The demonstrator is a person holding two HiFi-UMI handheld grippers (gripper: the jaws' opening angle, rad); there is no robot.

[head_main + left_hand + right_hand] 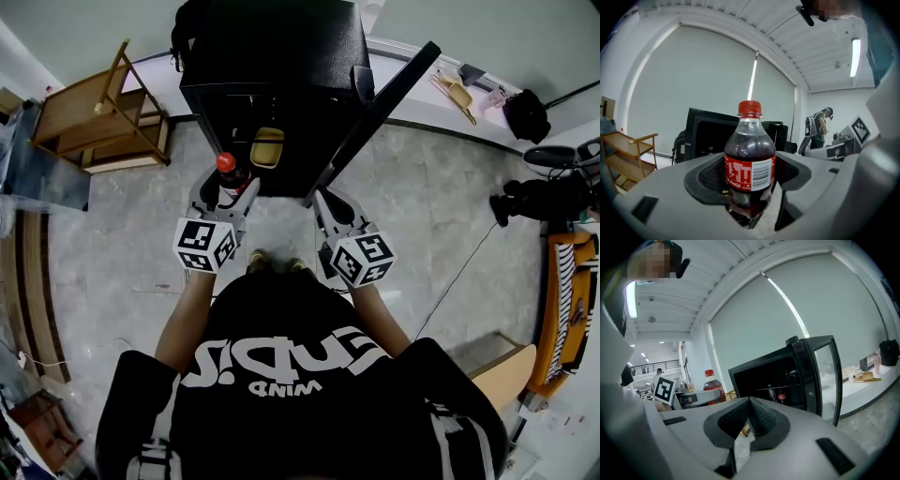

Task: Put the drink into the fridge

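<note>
My left gripper (228,192) is shut on a cola bottle (749,159) with a red cap and red label, held upright between the padded jaws. In the head view the cola bottle (228,172) sits just in front of the black fridge (272,66), whose door (375,108) stands open to the right. The fridge (722,133) shows behind the bottle in the left gripper view. My right gripper (330,212) is shut with nothing in it, its jaws meeting at the tips (749,405), and it hangs beside the open fridge (780,380). The bottle (712,386) appears at its left.
A wooden shelf unit (98,117) stands left of the fridge. A yellowish item (267,147) lies on the fridge's lower shelf. A white counter (469,103) with utensils runs at the back right. A camera on a stand (548,192) is at the right. Another person (816,129) stands far off.
</note>
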